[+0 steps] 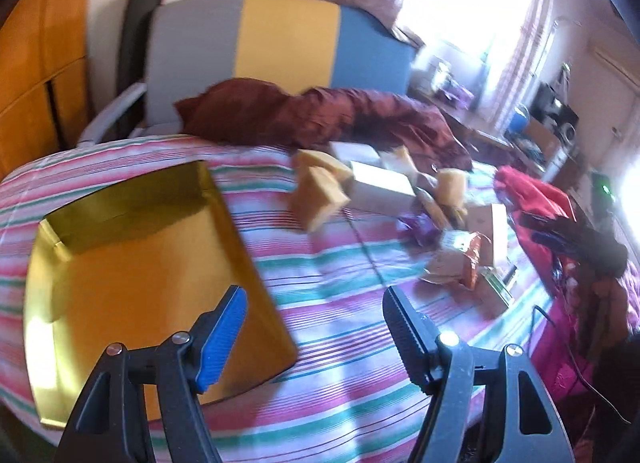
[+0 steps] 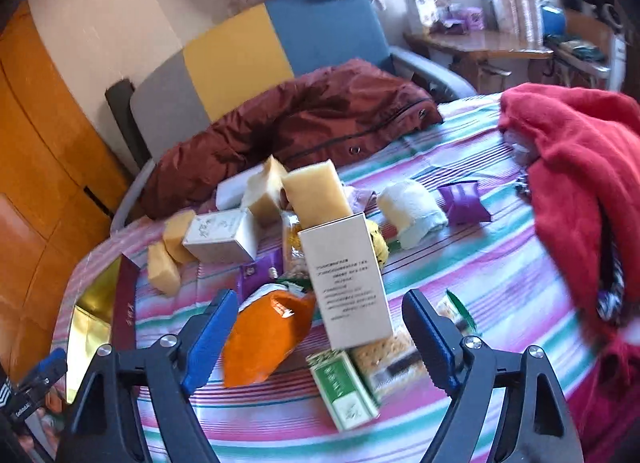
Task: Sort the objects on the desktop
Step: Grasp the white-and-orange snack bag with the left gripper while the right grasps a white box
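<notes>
A gold-lined open box lies on the striped cloth at the left. My left gripper hovers open beside the box's right edge, with nothing between its fingers. In the right wrist view a heap of objects sits mid-cloth: a tall white box, an orange packet, a green box, a cracker pack and yellow sponge blocks. My right gripper hangs open just above the orange packet and the tall white box, gripping neither.
A maroon jacket lies at the far edge before a grey, yellow and blue chair back. A red garment covers the right side. A purple packet and a white roll lie behind the heap.
</notes>
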